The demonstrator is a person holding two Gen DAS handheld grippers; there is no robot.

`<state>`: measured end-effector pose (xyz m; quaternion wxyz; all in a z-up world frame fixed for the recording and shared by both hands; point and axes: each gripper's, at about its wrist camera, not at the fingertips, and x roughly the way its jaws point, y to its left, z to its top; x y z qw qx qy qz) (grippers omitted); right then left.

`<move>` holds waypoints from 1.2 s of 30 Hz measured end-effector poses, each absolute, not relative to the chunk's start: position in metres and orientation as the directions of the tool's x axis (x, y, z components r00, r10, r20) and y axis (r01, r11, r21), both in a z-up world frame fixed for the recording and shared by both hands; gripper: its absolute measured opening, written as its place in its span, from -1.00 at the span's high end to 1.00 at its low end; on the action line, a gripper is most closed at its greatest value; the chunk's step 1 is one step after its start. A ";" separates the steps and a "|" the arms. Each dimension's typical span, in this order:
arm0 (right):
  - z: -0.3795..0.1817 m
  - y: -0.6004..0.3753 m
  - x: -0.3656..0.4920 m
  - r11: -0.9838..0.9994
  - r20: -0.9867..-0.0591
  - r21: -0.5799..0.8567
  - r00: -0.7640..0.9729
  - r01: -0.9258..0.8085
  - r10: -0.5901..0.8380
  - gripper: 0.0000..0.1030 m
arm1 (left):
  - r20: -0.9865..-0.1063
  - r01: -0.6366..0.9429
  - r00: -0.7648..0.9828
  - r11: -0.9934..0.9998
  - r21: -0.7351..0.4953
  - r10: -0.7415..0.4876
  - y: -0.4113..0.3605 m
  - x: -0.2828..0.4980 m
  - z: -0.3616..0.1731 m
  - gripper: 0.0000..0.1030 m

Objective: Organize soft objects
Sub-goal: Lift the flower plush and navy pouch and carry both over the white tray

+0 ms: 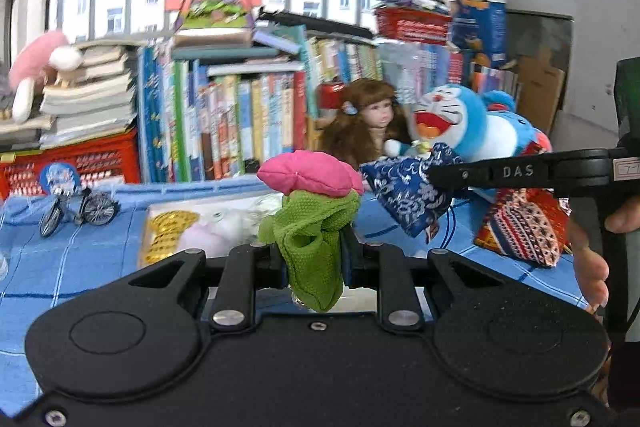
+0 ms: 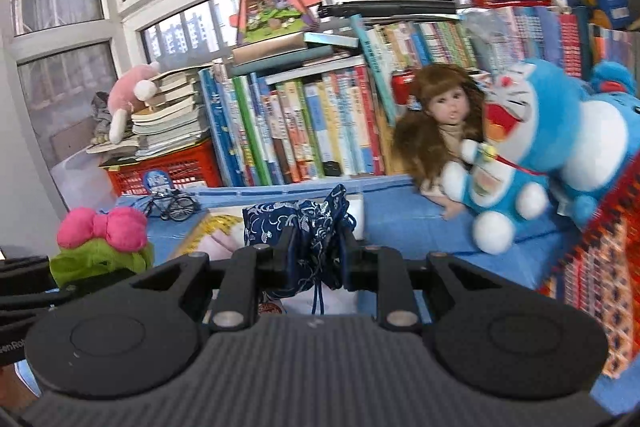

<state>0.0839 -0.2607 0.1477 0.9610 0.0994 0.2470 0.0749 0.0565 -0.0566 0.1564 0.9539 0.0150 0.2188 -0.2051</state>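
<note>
My left gripper (image 1: 312,263) is shut on a green plush toy (image 1: 316,247) with a pink bow (image 1: 308,177) and holds it above the blue cloth. My right gripper (image 2: 316,255) is shut on a dark blue patterned drawstring pouch (image 2: 304,223), also held above the cloth. In the left wrist view the right gripper (image 1: 430,173) reaches in from the right with the pouch (image 1: 404,195) in its tips. In the right wrist view the green toy (image 2: 100,255) shows at the lower left.
A blue checked cloth (image 1: 80,259) covers the table. On it are a clear box (image 1: 208,227) with gold and white items, a small model bicycle (image 1: 78,209), a red patterned pouch (image 1: 520,227), a doll (image 2: 440,131) and a Doraemon plush (image 2: 552,147). Books (image 1: 240,123) and a red crate (image 1: 80,163) line the back.
</note>
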 end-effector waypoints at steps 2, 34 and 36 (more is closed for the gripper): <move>0.151 -0.251 0.096 0.966 -0.467 0.233 0.858 -0.110 0.211 0.51 | -0.449 0.389 0.809 0.918 -0.077 -0.381 -0.041 0.070 0.160 0.58; 0.091 -0.139 0.267 0.975 -0.786 0.128 0.580 -0.182 0.212 0.49 | -0.819 0.280 0.470 0.935 -0.217 -0.331 0.030 0.289 0.090 0.58; 0.084 -0.136 0.274 0.977 -0.810 0.115 0.553 -0.181 0.197 0.49 | -0.833 0.277 0.450 0.937 -0.211 -0.321 0.030 0.298 0.080 0.58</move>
